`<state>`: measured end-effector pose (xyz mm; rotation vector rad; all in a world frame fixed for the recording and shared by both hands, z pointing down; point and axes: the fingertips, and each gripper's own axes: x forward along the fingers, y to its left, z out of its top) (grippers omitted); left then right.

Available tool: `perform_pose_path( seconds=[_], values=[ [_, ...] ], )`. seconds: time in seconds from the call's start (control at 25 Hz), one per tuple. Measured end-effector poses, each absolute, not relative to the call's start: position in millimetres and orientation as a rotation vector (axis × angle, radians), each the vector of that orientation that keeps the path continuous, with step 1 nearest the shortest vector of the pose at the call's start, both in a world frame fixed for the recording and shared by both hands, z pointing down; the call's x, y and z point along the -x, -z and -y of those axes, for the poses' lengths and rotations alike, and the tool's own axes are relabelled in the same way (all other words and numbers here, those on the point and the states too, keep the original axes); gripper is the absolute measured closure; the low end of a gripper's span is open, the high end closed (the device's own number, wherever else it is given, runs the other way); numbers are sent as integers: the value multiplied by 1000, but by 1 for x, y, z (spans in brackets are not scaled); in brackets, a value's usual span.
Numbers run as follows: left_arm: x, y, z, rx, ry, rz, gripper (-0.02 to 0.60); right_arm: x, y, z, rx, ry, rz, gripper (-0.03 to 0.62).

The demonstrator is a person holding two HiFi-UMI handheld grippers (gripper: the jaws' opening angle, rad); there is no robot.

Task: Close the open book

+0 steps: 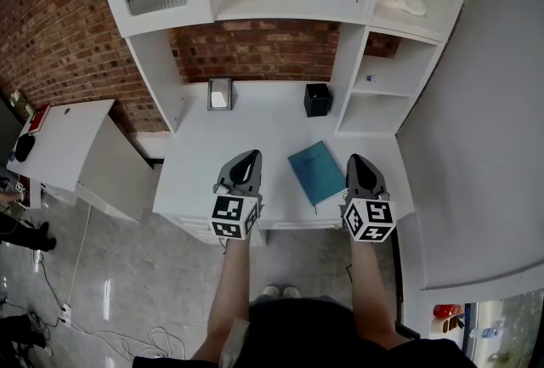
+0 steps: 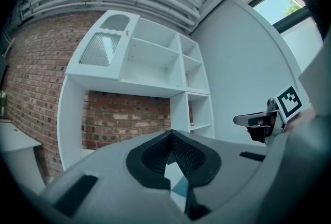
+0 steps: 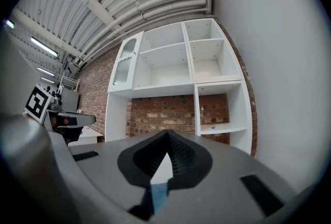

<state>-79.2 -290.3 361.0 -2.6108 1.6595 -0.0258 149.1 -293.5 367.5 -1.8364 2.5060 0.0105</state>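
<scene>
the left gripper (image 1: 248, 157) hangs over the white desk (image 1: 255, 116), jaws pressed together on nothing. to its right the teal book (image 1: 316, 172) lies flat, seemingly already closed; it looks thin, light and stiff, best taken at a free cover edge. the right gripper (image 1: 359, 161), just beside the book, is likewise pinched closed and empty.

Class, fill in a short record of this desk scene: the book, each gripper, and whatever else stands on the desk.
book: teal, flat on the white desk, looks closed
left gripper: jaws together, empty, left of the book
right gripper: jaws together, empty, near the book's right edge
at the back: black box, small frame
</scene>
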Motion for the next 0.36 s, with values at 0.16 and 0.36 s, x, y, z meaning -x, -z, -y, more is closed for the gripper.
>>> perform_pose_path(
  seconds=[0.16,0.36],
  values=[
    [79,-361,291,2612,27,-1660,574,-149,-368,294,1838,-6,-2507,595],
    [81,-364,292,2612,25,-1666,574,-148,-371,295,1837,-1,-2510,595]
  ],
)
